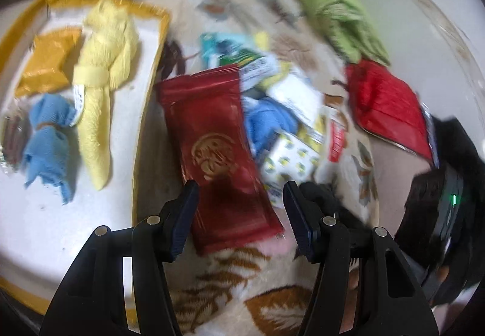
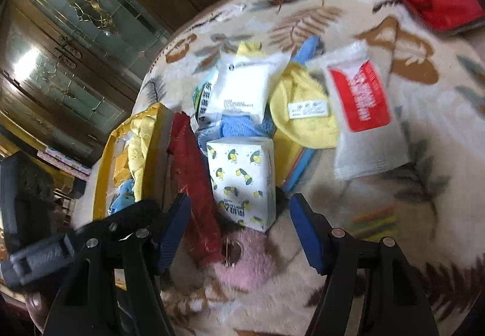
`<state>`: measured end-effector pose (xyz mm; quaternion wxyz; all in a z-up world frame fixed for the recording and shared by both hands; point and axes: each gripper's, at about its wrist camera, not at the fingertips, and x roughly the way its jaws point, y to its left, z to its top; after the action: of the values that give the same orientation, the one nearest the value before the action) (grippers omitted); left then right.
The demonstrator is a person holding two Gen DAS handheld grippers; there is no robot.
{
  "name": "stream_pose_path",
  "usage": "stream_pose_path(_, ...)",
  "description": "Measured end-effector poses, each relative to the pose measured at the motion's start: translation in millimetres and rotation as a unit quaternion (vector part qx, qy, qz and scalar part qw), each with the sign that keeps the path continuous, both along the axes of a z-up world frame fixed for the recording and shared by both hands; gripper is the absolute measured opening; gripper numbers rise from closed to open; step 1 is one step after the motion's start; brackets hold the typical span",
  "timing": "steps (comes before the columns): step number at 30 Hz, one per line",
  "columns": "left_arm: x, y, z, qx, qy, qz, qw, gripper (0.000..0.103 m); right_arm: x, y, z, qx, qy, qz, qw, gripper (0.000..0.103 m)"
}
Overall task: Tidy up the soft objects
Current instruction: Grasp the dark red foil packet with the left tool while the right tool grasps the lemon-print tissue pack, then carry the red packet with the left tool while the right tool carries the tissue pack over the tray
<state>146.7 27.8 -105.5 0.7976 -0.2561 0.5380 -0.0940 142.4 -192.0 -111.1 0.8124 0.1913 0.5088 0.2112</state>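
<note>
Dark red pouch (image 1: 218, 151) lying flat on leaf-print blanket (image 1: 257, 299), just beside yellow-rimmed tray (image 1: 151, 99). Left gripper (image 1: 241, 214) hovering over pouch's near end, fingers spread, pinching nothing. Right gripper (image 2: 239, 226) also spread, empty, facing lemon-print pack (image 2: 242, 178). Risk: slick wrapper slipping from pinch; neighbouring pile dragging along. Pouch's long axis running from gripper away toward pile, slightly slanted.
</note>
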Motion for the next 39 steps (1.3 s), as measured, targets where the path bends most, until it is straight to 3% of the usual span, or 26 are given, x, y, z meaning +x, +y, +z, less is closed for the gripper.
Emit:
stream_pose_path(5,30,4,-21,0.015,0.062,0.025,0.9976,0.058,3,11,-8,-0.021,-0.002,0.013,1.000,0.068)
stream_pose_path(8,38,3,-23,0.017,0.076,0.039,0.9962,0.062,5,11,-10,-0.014,-0.002,0.007,1.000,0.067)
stream_pose_path(12,47,2,-26,0.022,0.101,0.066,0.9924,0.066,10,12,-11,-0.018,0.004,-0.002,1.000,0.052)
stream_pose_path(16,44,-7,-25,0.052,0.099,0.058,0.9919,0.067,5,6,-11,-0.018,0.004,-0.015,1.000,0.034)
stream_pose_path(23,39,-18,-32,0.066,0.115,0.052,0.9898,0.067,-9,-11,0,-0.018,-0.021,-0.030,0.999,0.025)
stream_pose_path(25,43,-26,-33,0.088,0.115,0.040,0.9887,0.066,-11,-13,-2,-0.017,-0.017,-0.033,0.999,0.025)
stream_pose_path(27,41,-33,-30,0.110,0.106,0.021,0.9881,0.049,-13,-14,-3,-0.013,-0.011,-0.032,0.999,0.025)
stream_pose_path(30,34,-29,-29,0.105,0.105,0.009,0.9889,0.038,-17,-15,0,-0.010,-0.013,-0.032,0.999,0.025)
stream_pose_path(35,11,-23,-14,0.068,0.064,-0.007,0.9956,0.036,-24,-14,9,-0.008,-0.027,-0.026,0.999,0.025)
stream_pose_path(37,0,-17,-6,0.027,0.041,-0.007,0.9988,0.036,-26,-15,14,-0.008,-0.033,-0.026,0.999,0.025)
stream_pose_path(39,-11,-16,4,0.032,0.027,-0.007,0.9991,0.036,-30,-17,19,-0.005,-0.038,-0.028,0.999,0.025)
